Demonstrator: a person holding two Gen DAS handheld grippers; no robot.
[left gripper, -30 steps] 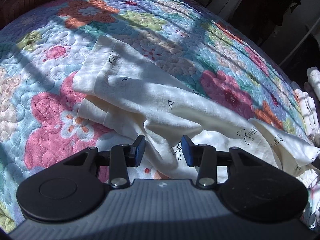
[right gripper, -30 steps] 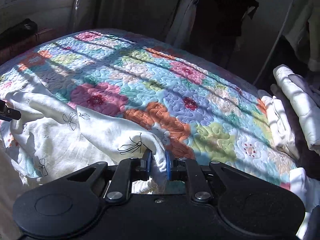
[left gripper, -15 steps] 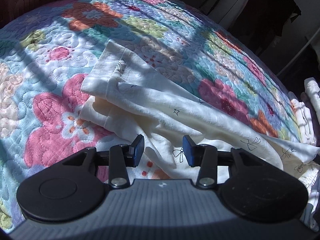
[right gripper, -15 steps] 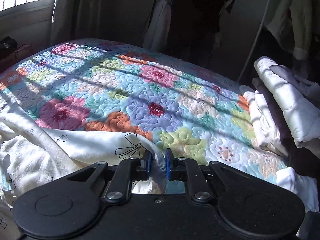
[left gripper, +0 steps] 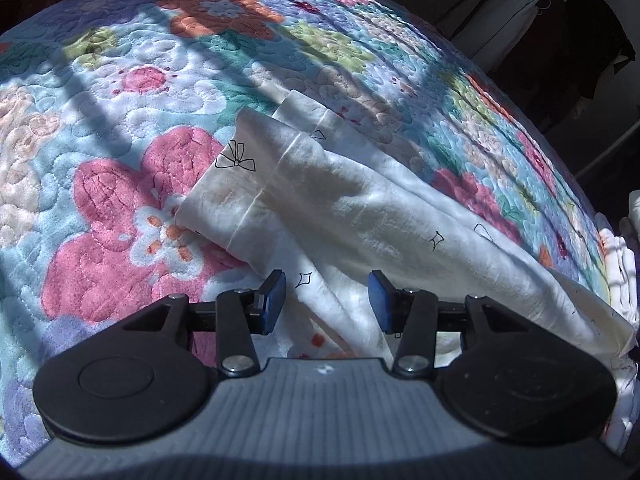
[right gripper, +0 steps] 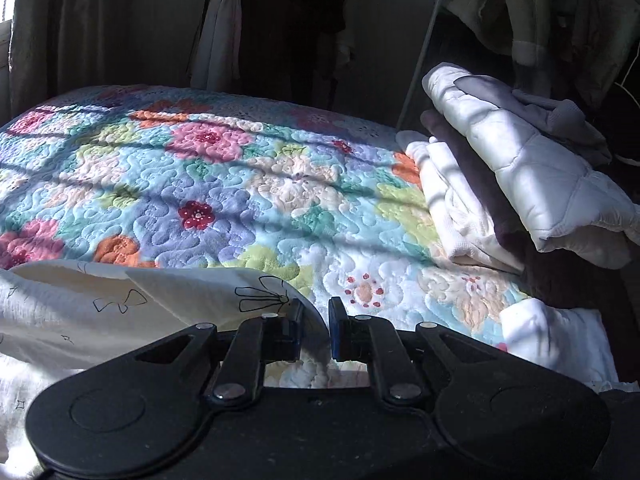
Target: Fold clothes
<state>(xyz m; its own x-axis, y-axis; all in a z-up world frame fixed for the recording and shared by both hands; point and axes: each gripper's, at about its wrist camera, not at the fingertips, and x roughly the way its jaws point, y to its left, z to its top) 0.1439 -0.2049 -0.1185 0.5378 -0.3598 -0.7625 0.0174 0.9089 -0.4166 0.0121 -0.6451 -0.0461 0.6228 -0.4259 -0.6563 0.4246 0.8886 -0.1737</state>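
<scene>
A cream garment [left gripper: 360, 208] printed with small black bows lies on the flowered quilt [left gripper: 120, 92], its hemmed ends toward the far left and its length drawn taut to the right. My left gripper [left gripper: 327, 300] hovers open just over the garment's near folds, its blue pads apart and holding nothing. In the right wrist view, my right gripper [right gripper: 316, 330] is shut on a thin edge of the same cream garment [right gripper: 160, 304], which trails off to the left, lifted off the quilt [right gripper: 240, 208].
A stack of folded clothes topped by a white padded jacket [right gripper: 532, 184] sits at the bed's right side, with a white folded piece [right gripper: 552, 336] nearer. Hanging clothes [right gripper: 224, 36] and a curtain stand behind the bed. The stack's edge [left gripper: 622, 264] shows at the far right.
My right gripper has pulled its edge of the garment to the right, stretching the cloth. My left gripper has moved closer to the hemmed ends, still open.
</scene>
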